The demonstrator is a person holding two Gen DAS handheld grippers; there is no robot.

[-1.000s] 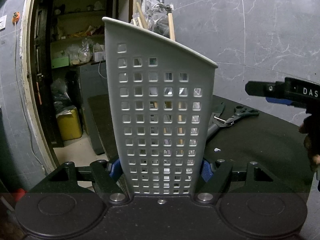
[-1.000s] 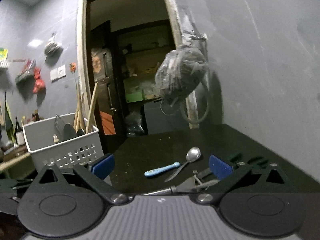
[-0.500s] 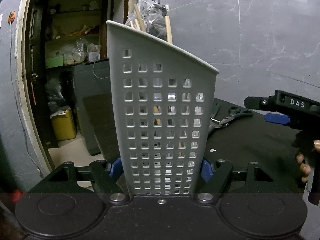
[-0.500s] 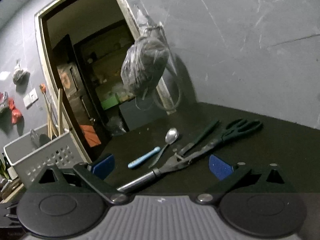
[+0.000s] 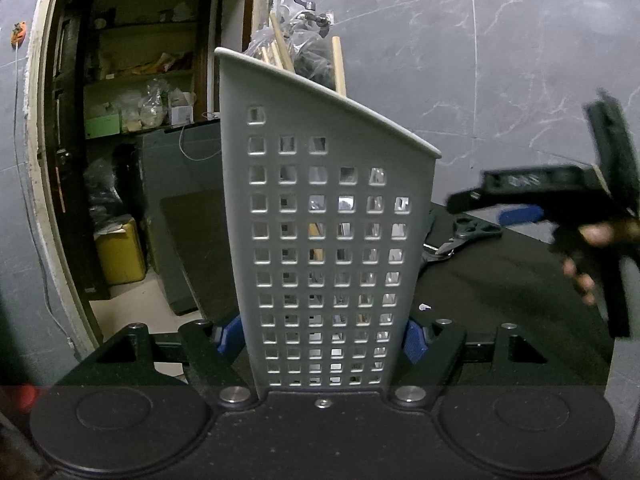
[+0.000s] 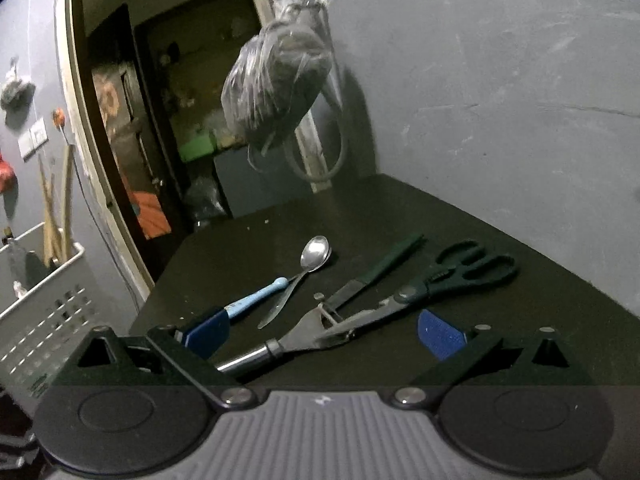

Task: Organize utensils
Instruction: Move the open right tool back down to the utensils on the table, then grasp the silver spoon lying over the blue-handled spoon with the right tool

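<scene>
Left wrist view is almost filled by the grey basket [image 5: 328, 200] with square holes. The left gripper [image 5: 320, 336] pinches it: both blue pads [image 5: 414, 340] press on the sides of its lower end. Wooden sticks [image 5: 339, 64] stand up out of the basket. At the right edge a hand [image 5: 588, 256] holds the right gripper, which looks blurred.

From the right wrist, the right gripper [image 6: 324, 334] has its jaws spread wide and grips nothing. Beyond it the utensils lie on the dark table [image 6: 520, 340]: a spoon [image 6: 312, 258], a blue-handled piece [image 6: 256, 298] touching the spoon's handle, a knife [image 6: 376, 276], black scissors [image 6: 460, 280], and a metal tool [image 6: 304, 338] nearest to the gripper, crossing the scissor blades. The basket shows at the left edge, well apart from them. A plastic bag [image 6: 276, 84] hangs on the wall behind.
</scene>
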